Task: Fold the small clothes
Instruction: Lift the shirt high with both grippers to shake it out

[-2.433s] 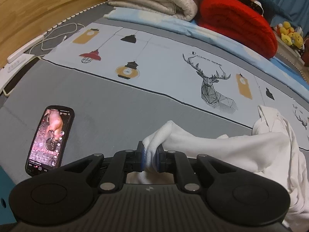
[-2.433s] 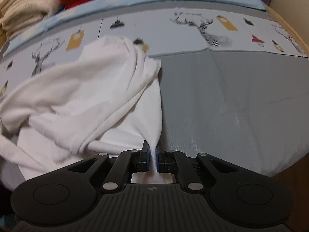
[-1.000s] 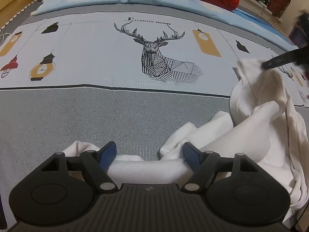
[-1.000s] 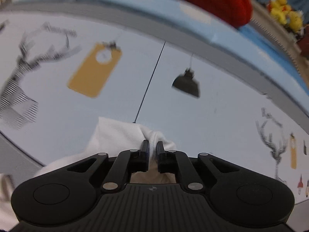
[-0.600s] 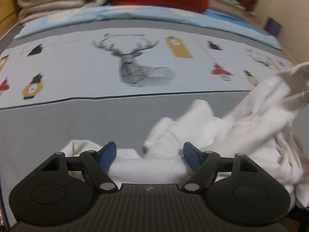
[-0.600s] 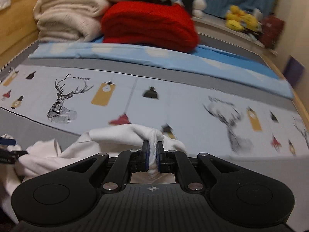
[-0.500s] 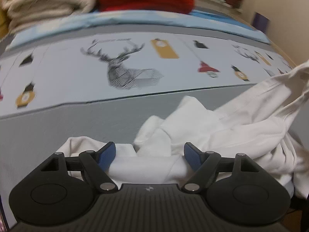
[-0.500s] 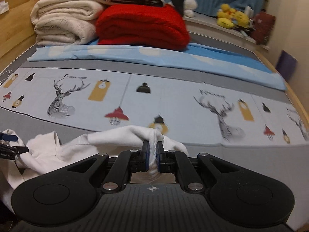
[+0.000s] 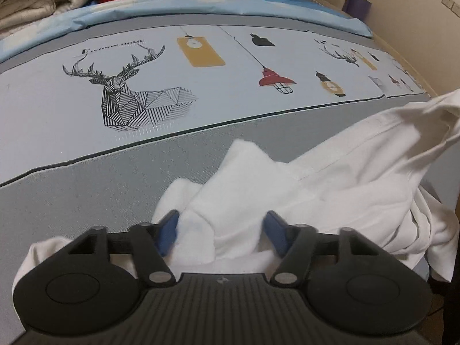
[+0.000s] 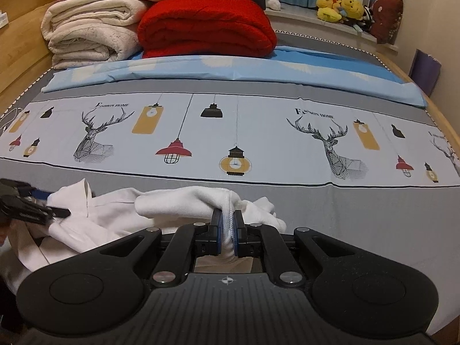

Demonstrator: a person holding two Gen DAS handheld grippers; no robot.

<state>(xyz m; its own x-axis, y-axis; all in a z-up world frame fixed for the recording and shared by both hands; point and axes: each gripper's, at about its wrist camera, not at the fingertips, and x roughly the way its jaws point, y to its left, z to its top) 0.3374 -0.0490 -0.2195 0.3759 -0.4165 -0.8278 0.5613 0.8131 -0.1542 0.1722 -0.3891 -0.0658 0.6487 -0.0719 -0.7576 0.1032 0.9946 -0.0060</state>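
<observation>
A crumpled white garment [image 9: 345, 178] lies on the grey band of the bed sheet [image 9: 115, 178] near the front edge. My left gripper [image 9: 221, 230] straddles a bunched fold of it; its jaws are closing, the blue pads still apart with cloth filling the gap. From the right wrist view, the left gripper [image 10: 28, 204] sits at the garment's [image 10: 115, 210] left end. My right gripper [image 10: 227, 224] is shut on a ribbed hem of the garment, which it holds slightly raised above the sheet.
Folded cream blankets [image 10: 89, 31] and a red blanket [image 10: 207, 26] are stacked at the far side of the bed. Plush toys [image 10: 339, 8] sit on a ledge behind. A wooden bed frame [image 10: 17, 43] runs along the left.
The left jaws have narrowed around the white fold, and that view has swung rightward. The right gripper carried its pinched hem to the front of the bed and has since stayed put.
</observation>
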